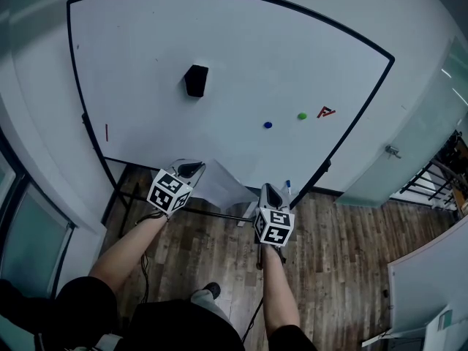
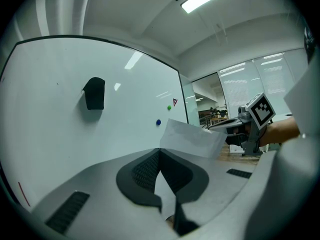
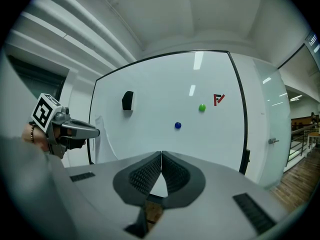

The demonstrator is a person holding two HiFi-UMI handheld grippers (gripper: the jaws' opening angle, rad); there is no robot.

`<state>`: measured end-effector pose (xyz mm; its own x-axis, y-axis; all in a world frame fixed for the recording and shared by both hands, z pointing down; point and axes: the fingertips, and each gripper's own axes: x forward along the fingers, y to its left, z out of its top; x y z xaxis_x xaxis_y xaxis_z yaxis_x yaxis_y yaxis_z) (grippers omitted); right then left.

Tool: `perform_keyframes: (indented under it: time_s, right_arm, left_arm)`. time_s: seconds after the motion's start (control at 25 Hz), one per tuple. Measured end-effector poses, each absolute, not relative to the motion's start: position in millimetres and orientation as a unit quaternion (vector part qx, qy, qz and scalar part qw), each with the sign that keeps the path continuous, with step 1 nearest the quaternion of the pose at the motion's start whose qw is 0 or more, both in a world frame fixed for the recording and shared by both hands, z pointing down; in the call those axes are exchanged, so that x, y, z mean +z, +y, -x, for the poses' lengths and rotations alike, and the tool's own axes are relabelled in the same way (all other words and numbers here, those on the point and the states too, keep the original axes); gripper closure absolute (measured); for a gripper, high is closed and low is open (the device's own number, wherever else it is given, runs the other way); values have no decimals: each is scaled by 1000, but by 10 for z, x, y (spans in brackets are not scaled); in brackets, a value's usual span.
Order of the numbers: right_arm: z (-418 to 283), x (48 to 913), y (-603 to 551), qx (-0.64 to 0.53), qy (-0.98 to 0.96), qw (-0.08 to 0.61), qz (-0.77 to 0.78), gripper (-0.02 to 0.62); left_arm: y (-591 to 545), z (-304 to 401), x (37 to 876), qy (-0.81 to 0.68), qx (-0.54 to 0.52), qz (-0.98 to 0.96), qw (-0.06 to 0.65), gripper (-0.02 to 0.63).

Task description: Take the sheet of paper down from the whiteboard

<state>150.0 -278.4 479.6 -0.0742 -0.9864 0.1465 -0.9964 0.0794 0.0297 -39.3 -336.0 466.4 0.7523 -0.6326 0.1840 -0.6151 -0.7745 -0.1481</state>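
The white sheet of paper (image 1: 221,186) hangs off the whiteboard (image 1: 146,57), just below its bottom edge, stretched between my two grippers. My left gripper (image 1: 191,168) is shut on the sheet's left end. In the left gripper view the paper (image 2: 192,136) runs out from between the pads toward the right gripper (image 2: 223,127). My right gripper (image 1: 270,190) is shut at the sheet's right corner, and a sliver of white shows between its pads (image 3: 172,176). In the right gripper view the sheet (image 3: 98,136) hangs beside the left gripper (image 3: 92,132).
A black eraser (image 1: 196,80), a blue magnet (image 1: 268,125), a green magnet (image 1: 302,115) and a red logo (image 1: 326,112) sit on the board. A blue-capped marker (image 1: 287,187) lies by the board's lower right. A glass door with a handle (image 1: 393,151) stands on the right, above a wood floor.
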Motion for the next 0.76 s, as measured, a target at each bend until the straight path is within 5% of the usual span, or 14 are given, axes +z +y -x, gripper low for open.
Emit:
perform_keyframes:
  time_s: [0.76]
  right_arm:
    - [-1556,4770,-2829,41,-724,59,-686,568]
  left_arm:
    - [-3412,342,4618,321,-115,939,52,584]
